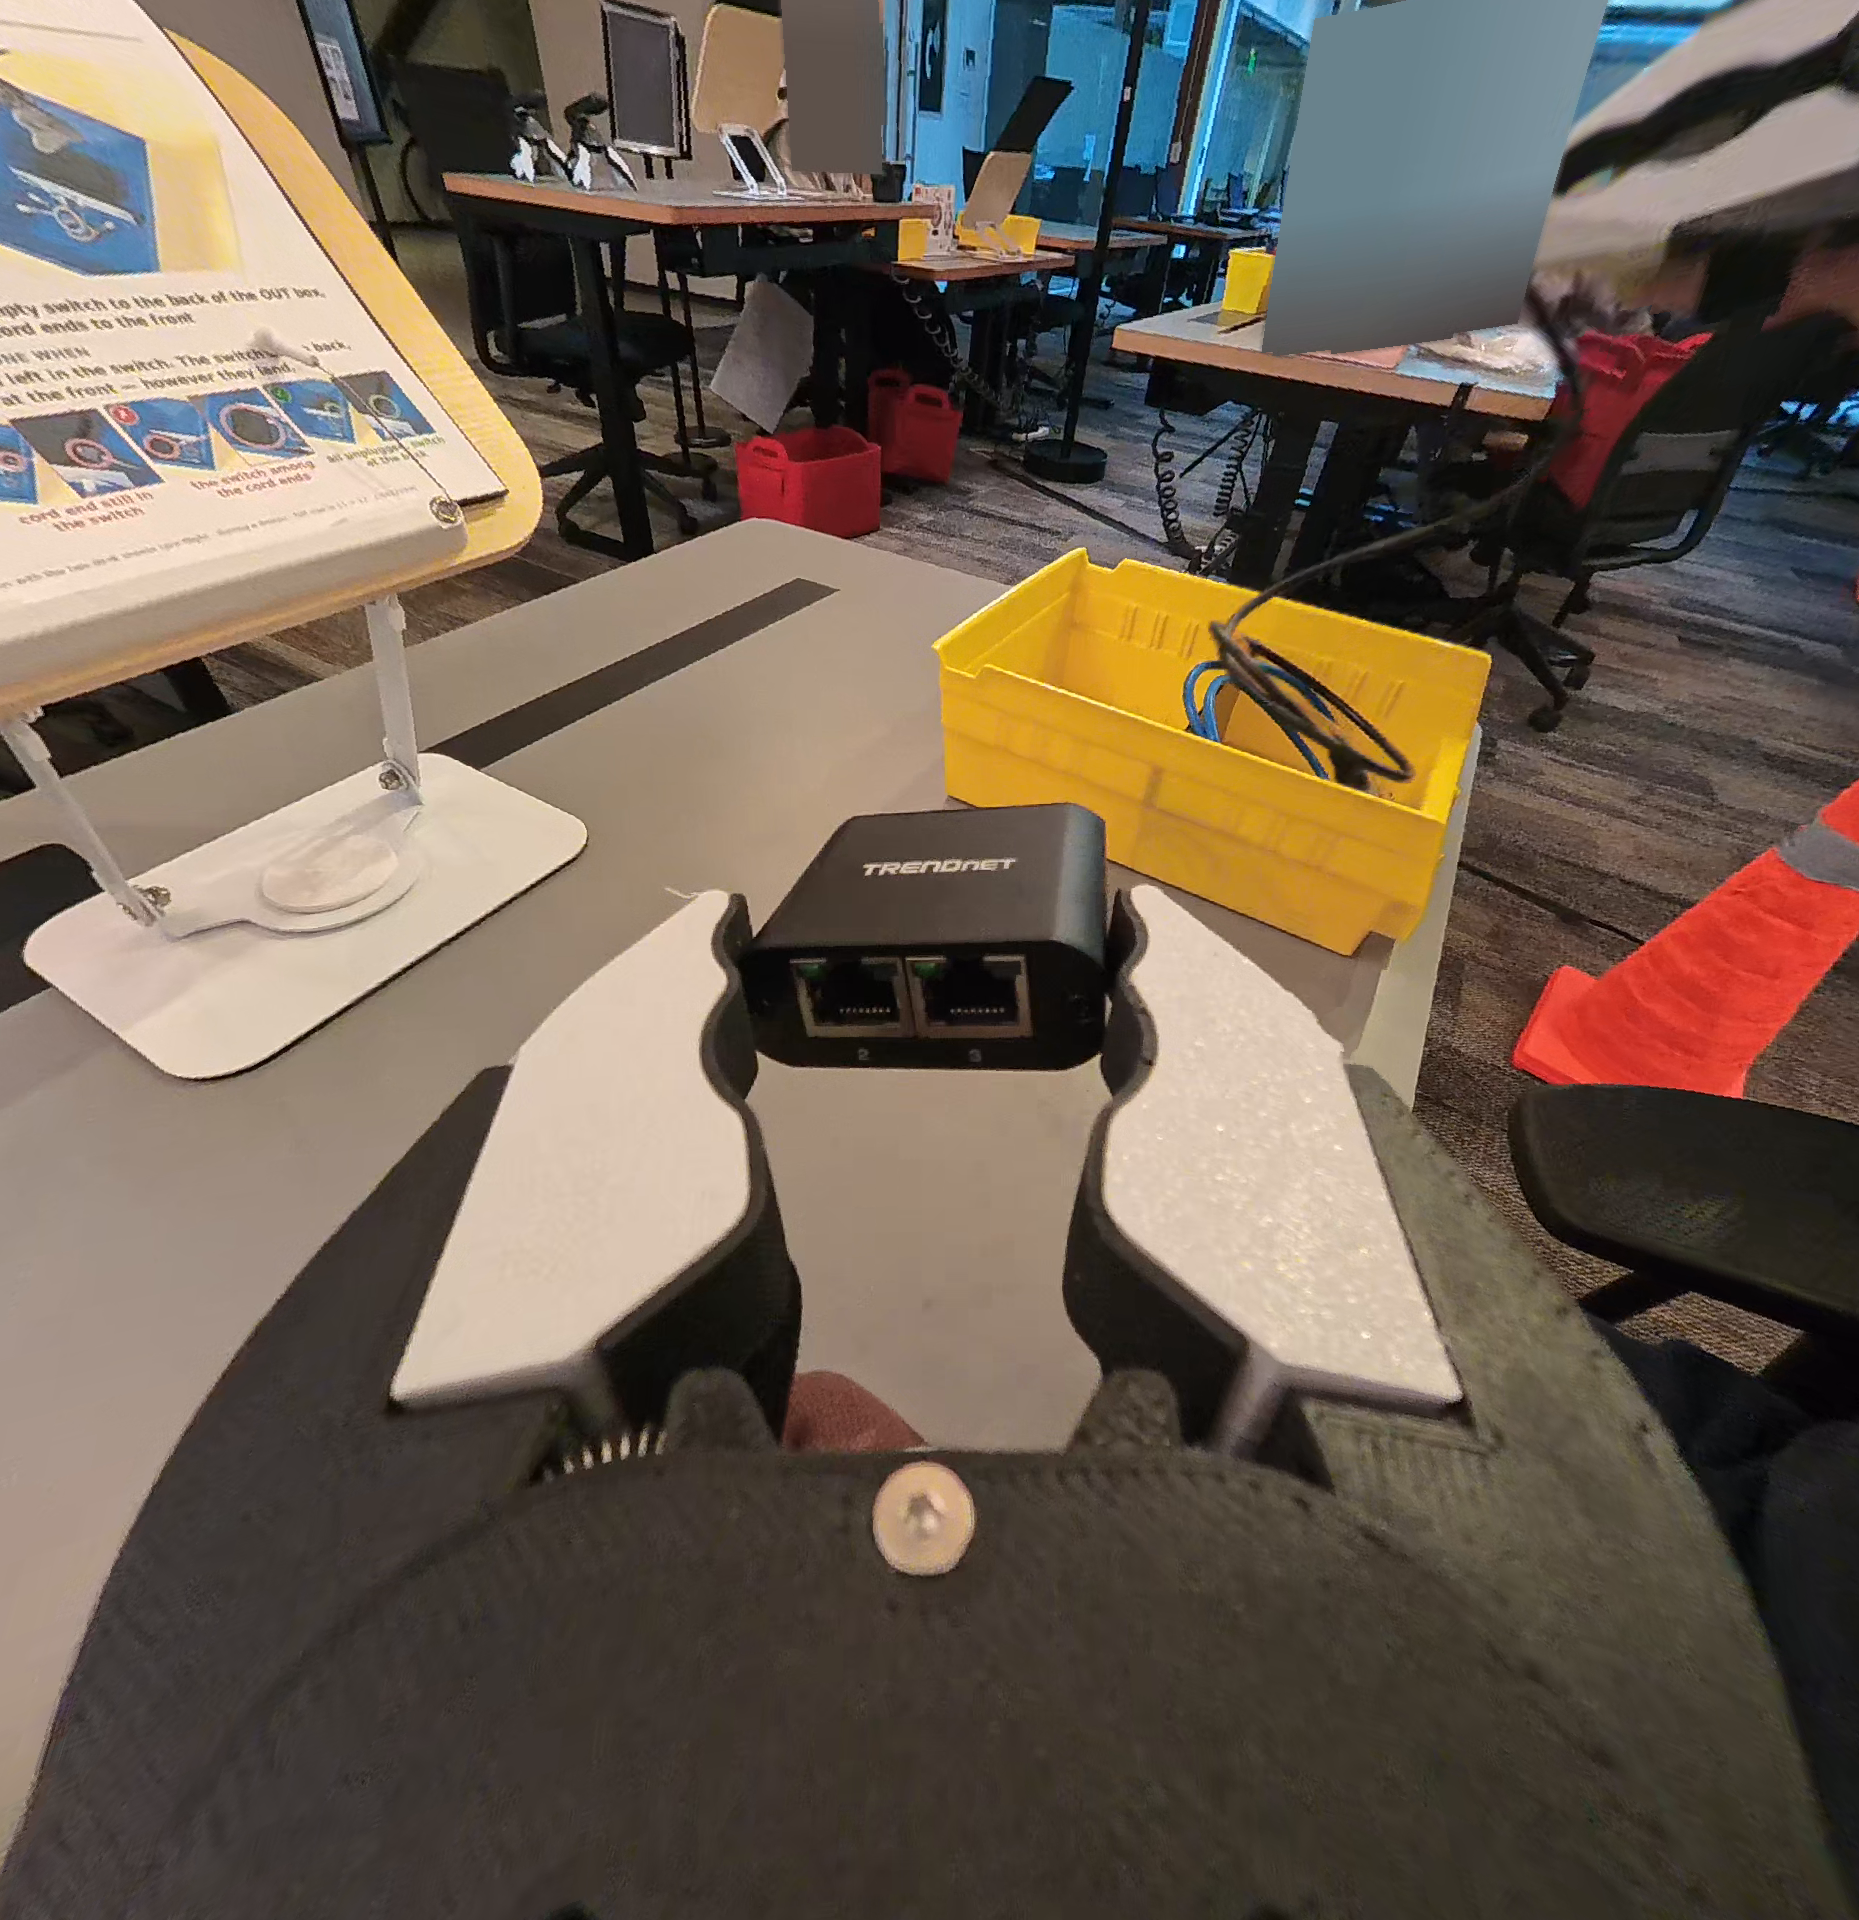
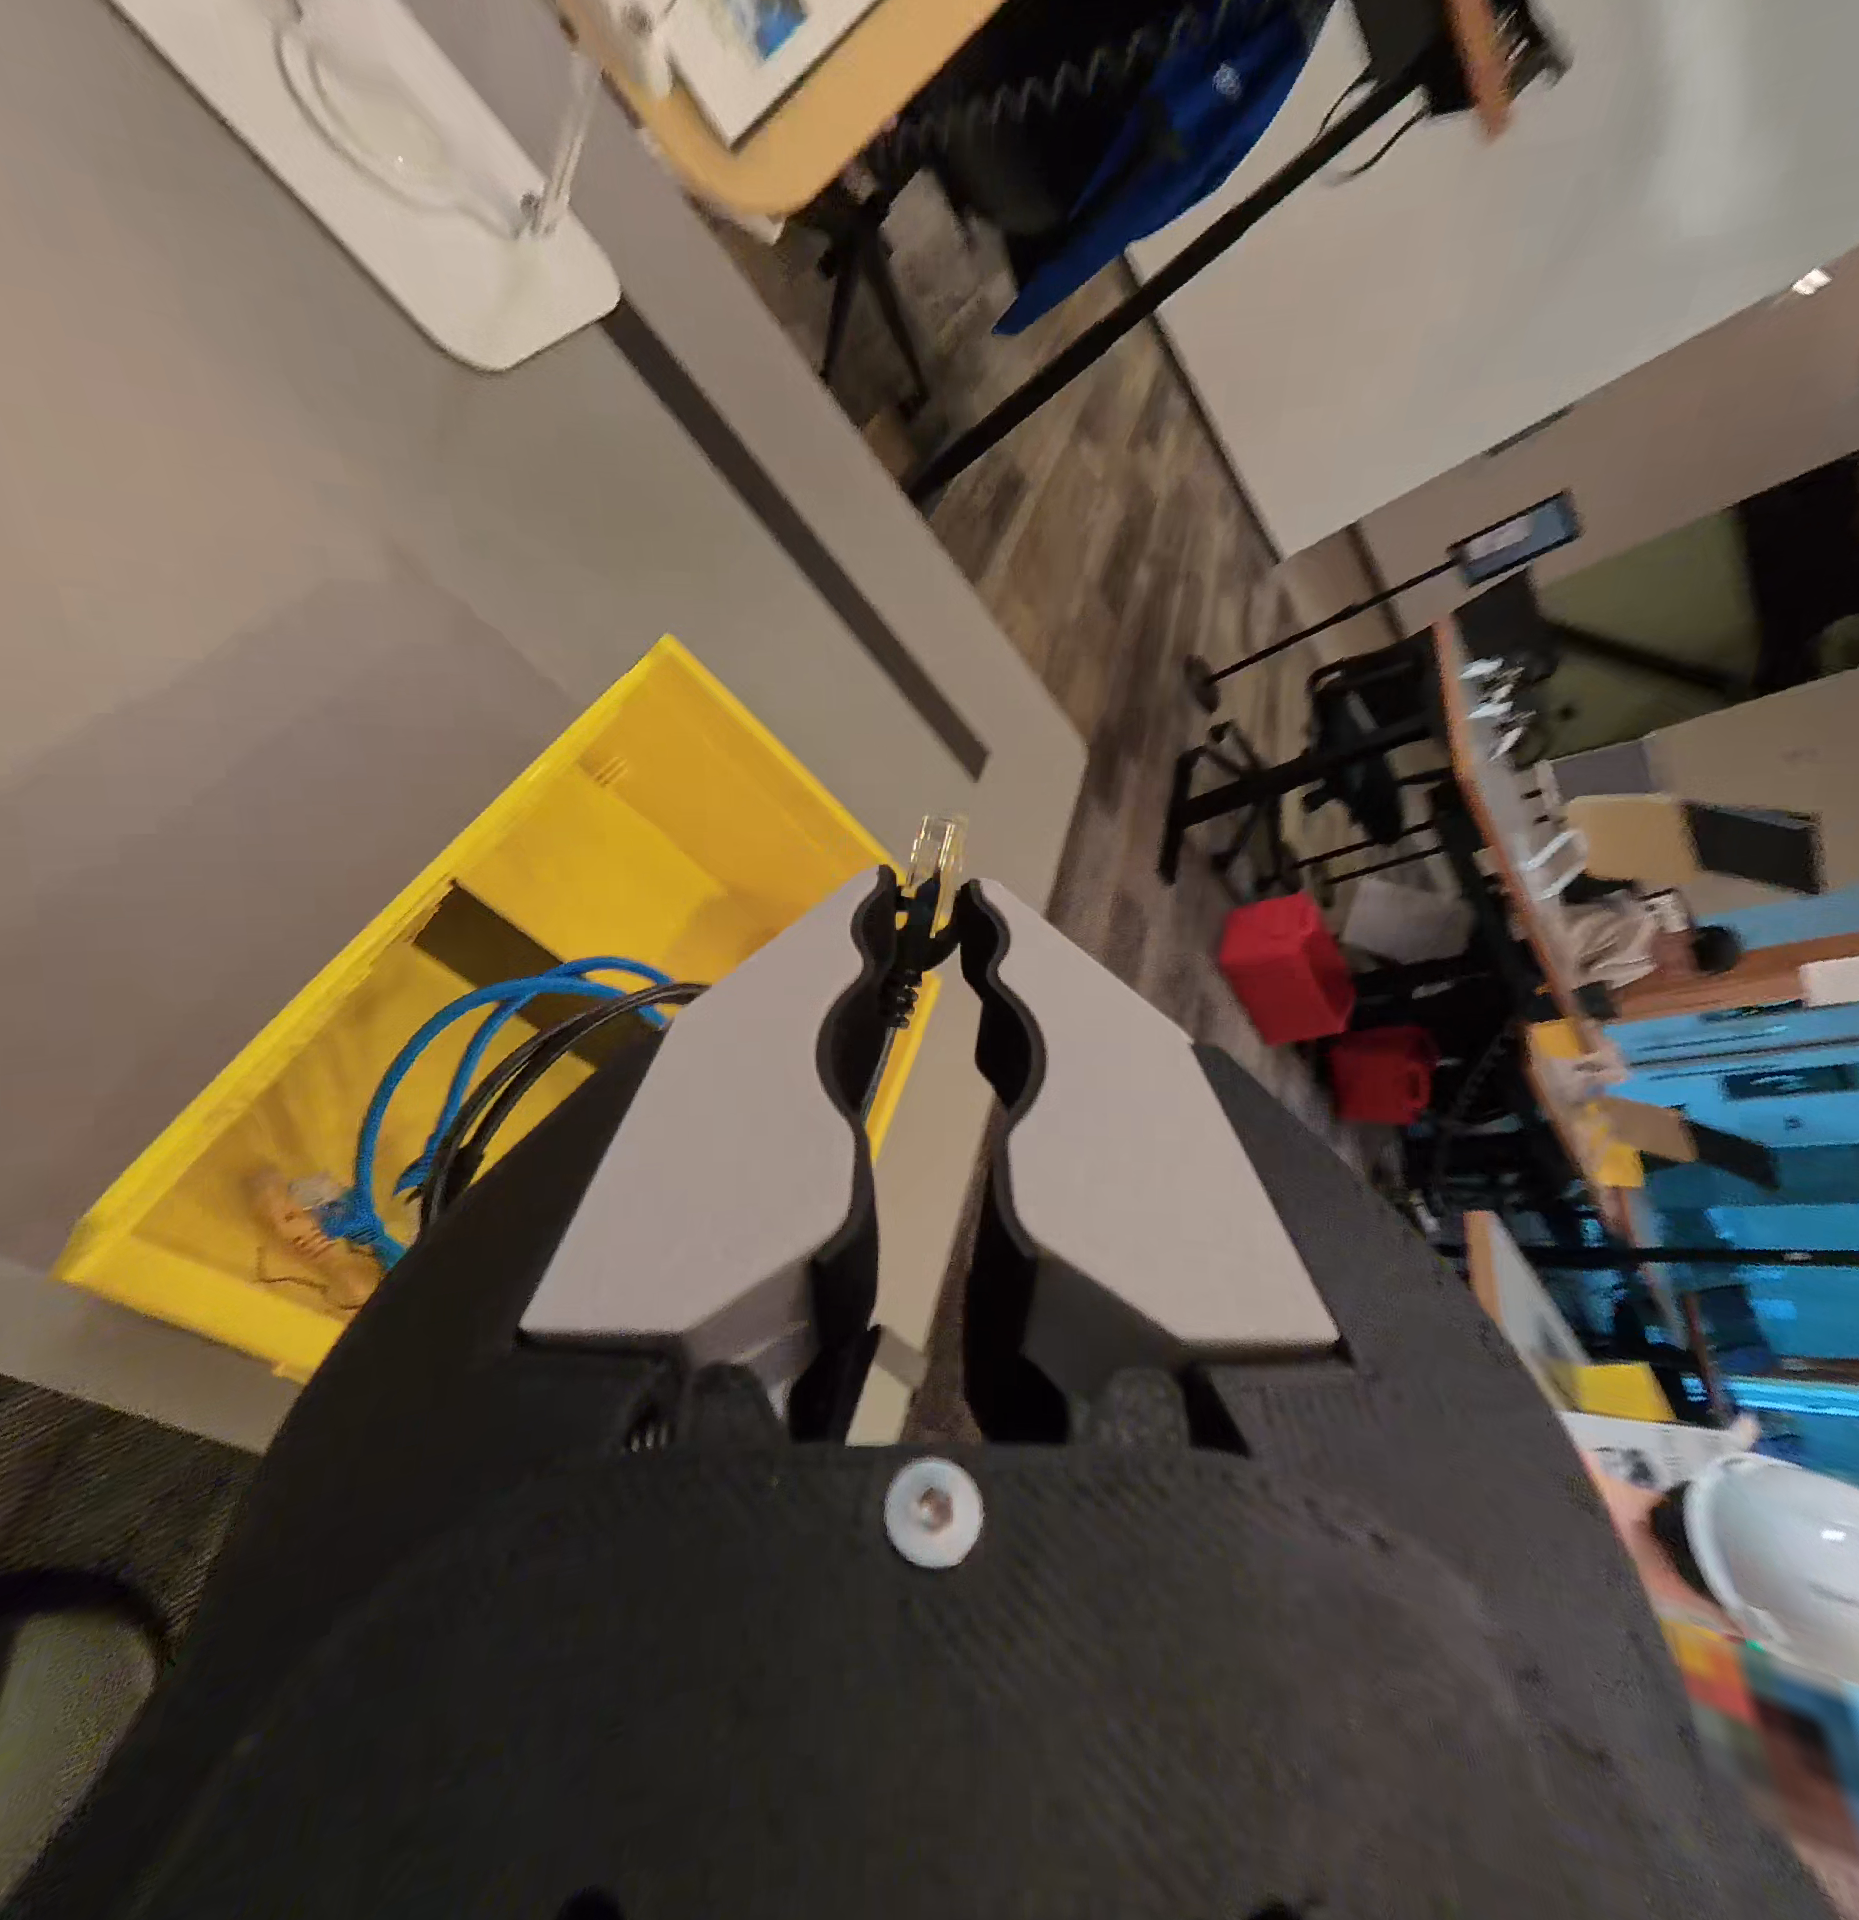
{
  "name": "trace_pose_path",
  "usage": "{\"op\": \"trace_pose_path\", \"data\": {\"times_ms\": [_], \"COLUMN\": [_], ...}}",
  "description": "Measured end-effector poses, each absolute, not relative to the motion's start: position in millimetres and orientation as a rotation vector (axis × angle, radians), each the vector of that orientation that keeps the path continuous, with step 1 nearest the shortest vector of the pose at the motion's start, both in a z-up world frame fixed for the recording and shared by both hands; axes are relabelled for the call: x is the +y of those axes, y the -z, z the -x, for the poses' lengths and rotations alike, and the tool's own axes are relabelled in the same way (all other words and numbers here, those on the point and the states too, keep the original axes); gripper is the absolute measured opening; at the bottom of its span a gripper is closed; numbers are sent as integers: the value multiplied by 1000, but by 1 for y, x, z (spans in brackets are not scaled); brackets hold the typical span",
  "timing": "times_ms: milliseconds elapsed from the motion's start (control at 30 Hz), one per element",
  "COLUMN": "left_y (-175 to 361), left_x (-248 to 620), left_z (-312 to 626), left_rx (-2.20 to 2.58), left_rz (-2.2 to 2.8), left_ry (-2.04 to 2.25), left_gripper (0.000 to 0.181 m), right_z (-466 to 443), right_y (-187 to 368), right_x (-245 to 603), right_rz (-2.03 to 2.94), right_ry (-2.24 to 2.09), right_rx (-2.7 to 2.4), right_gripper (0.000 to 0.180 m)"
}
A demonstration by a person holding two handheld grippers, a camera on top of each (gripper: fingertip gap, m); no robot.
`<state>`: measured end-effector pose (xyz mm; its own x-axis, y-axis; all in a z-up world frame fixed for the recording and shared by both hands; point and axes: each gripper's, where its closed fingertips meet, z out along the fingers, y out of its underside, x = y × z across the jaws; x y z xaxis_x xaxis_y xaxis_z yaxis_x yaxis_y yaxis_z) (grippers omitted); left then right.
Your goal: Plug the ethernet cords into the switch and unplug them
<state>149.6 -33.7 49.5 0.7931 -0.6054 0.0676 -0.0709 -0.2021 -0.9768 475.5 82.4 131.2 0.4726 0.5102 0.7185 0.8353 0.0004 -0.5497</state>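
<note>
Grey tabletop (image 1: 229, 1195) w/ yellow bin (image 1: 1195, 769), open-plan office behind. Left gripper (image 1: 927, 977) clamped on black switch (image 1: 930, 935); right gripper (image 2: 930, 914) pinching black cord (image 2: 899, 987).

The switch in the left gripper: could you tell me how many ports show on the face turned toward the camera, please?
2. Both sit side by side on the front face of the switch, one on the left and one on the right, both empty. Other faces are hidden.

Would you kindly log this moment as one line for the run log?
left tool: shut on small black two-port switch | right tool: shut on black ethernet cord | ports: empty | blue cord: in yellow plastic bin
</note>
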Motion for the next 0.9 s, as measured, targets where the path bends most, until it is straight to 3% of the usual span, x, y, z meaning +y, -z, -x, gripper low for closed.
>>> {"op": "trace_pose_path", "data": {"times_ms": [467, 667, 900], "left_y": [-23, -16, -11], "left_x": [-30, -29, -28], "left_z": [-157, -157, -158], "left_rx": [551, 548, 548], "left_rz": [1784, 1798, 1809], "left_ry": [515, 508, 511], "left_gripper": [65, 65, 65], "right_z": [-459, -451, -446], "right_y": [52, 77, 80], "right_x": [88, 90, 81], "right_rz": [2020, 1978, 1984], "right_ry": [-1, 130, 109], "right_rx": [-1258, -1293, -1316], "right_gripper": [15, 29, 31]}}
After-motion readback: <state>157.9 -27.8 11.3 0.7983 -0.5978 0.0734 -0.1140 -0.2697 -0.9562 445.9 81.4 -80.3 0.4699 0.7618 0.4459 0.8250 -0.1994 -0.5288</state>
